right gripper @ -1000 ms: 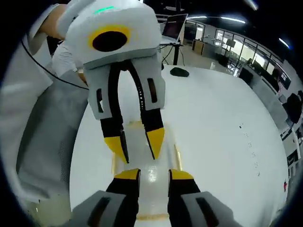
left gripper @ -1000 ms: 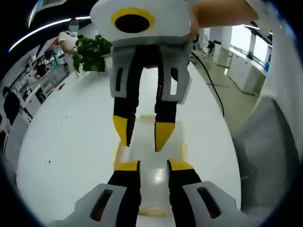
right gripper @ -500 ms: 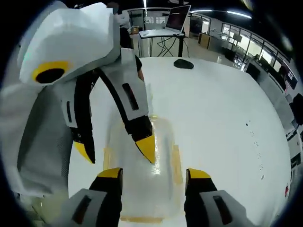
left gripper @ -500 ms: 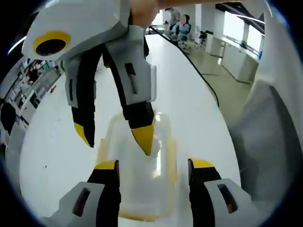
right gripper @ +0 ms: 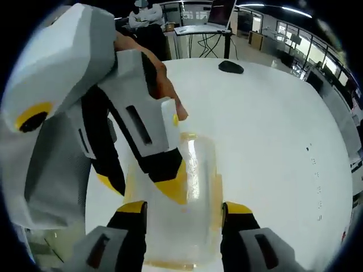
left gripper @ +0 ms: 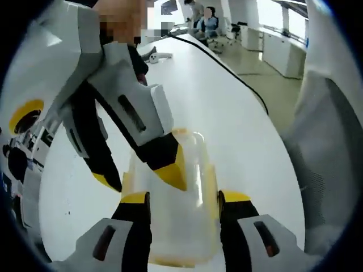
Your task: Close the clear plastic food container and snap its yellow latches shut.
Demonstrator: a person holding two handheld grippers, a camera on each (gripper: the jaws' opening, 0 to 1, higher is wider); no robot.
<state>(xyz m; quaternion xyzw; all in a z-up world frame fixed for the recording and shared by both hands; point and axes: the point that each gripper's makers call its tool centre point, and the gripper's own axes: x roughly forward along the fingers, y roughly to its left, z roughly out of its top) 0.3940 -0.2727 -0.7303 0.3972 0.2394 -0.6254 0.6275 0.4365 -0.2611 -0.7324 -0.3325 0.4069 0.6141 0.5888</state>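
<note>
With both tongs, left [left gripper: 183, 197] and right [right gripper: 184, 205], spread apart astride the container [right gripper: 178, 215], the latches look unsnapped; pressing them comes next.

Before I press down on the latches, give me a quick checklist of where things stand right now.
1. Left gripper open, jaws straddling the clear container: ok.
2. Right gripper open, jaws either side of the container: ok.
3. Lid fully seated on the container: cannot tell.
4. Yellow latches snapped shut: cannot tell; the clear plastic blurs them.
5. Container resting flat on the white table: ok.
6. Both grippers crowd the same container from opposite ends, jaw tips close together: not ok.
</note>
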